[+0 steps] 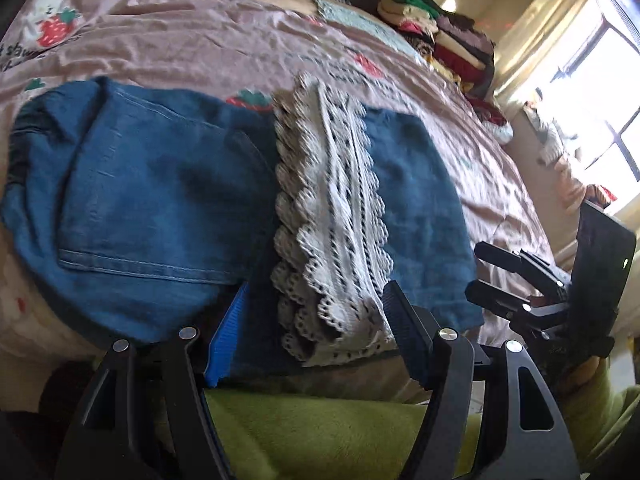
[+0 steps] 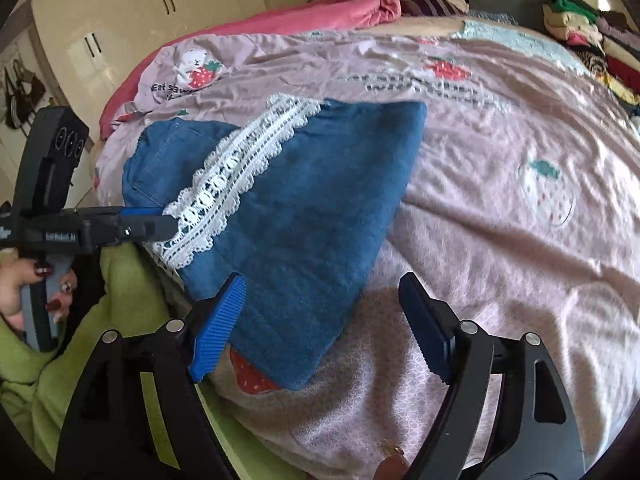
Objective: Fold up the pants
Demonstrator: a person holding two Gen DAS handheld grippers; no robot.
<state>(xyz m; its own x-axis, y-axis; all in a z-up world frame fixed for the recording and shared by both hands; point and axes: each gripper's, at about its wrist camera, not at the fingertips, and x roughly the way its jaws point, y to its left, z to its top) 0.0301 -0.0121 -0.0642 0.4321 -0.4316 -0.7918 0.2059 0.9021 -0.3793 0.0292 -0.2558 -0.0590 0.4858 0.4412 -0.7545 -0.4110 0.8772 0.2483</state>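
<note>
- Pants (image 1: 160,200), blue denim with a white lace band (image 1: 332,220), are lying partly folded on the pink strawberry-print bedspread (image 1: 200,40), filling the middle of the left wrist view and the centre-left of the right wrist view.
- Left gripper (image 1: 316,332) is sitting at the bottom centre of its frame, jaws spread, straddling the near end of the lace band; the pads are not visibly pressing on the cloth.
- Right gripper (image 2: 324,328) is at the bottom centre of its frame, jaws standing apart; its left pad is lying over the near denim edge, its right pad over bare bedspread. Nothing is pinched.
- Step in hand, by my reading: both tools are lining up on the near edge of the pants for another fold away from the person.
- Next move is calling for each tool to pinch through all layers at the near edge, lace included, then lift and carry it toward the far edge together.
- Edges: the near denim corner is sitting close to the mattress edge, just above the person's green sleeve (image 2: 80,340).
- Open room: bare bedspread is lying beyond and to the right of the pants; stacked clothes (image 1: 452,44) are at upper right, well apart.
</note>
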